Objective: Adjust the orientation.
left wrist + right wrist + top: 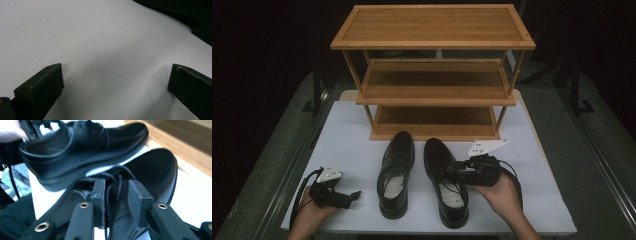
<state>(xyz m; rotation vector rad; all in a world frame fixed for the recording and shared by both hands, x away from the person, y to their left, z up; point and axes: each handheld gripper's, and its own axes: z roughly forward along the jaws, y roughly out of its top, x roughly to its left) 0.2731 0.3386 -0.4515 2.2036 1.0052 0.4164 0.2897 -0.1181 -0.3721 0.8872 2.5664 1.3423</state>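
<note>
Two black leather lace-up shoes stand side by side on the white table, toes toward the rack: the left shoe and the right shoe. My right gripper hovers over the right shoe's lacing from its right side. Its jaws stand a little apart, with the laces and tongue between them and the pads not pressing. My left gripper rests low on the table left of the left shoe. It stands wide open over bare white surface.
A three-tier wooden shoe rack stands at the back of the table, just beyond the shoes' toes. Dark floor surrounds the table. In the right gripper view the other hand shows beyond the left shoe.
</note>
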